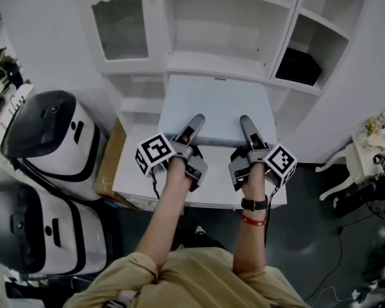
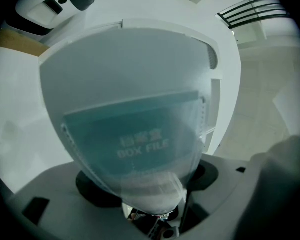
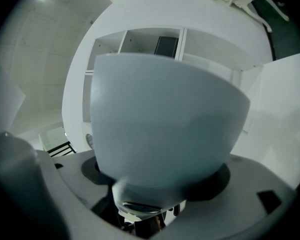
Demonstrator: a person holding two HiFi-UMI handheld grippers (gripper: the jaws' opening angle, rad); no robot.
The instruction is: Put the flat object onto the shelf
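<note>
I hold the flat box file (image 1: 215, 111) by its near edge with both grippers, and it lies level between them. My left gripper (image 1: 196, 122) is clenched on the left part of that edge, one jaw on the top face and the other under it. My right gripper (image 1: 247, 124) grips the right part of the edge the same way. In the left gripper view the file (image 2: 130, 109) fills the space between my jaws, and on its pale face is a teal panel (image 2: 140, 134) printed BOX FILE. In the right gripper view its plain pale face (image 3: 165, 124) runs straight out from my jaws.

The file is on no shelf yet. It hangs over a white table (image 1: 135, 172) below my jaws, and its far edge points at the white shelf unit (image 1: 231, 24) ahead of them. Whether that edge touches the shelf board (image 1: 218, 66) I cannot tell. Ahead and to the right of my right jaws, a black object (image 1: 298, 66) sits in a side compartment.

The marker cubes (image 1: 155, 153) ride behind my jaws, by the hands. Well to the left of my left jaws stand two white and black machines (image 1: 48, 136), and a cardboard sheet (image 1: 110, 162) leans between them and the table. Well off to the right stands a small white ornate table (image 1: 362, 149).
</note>
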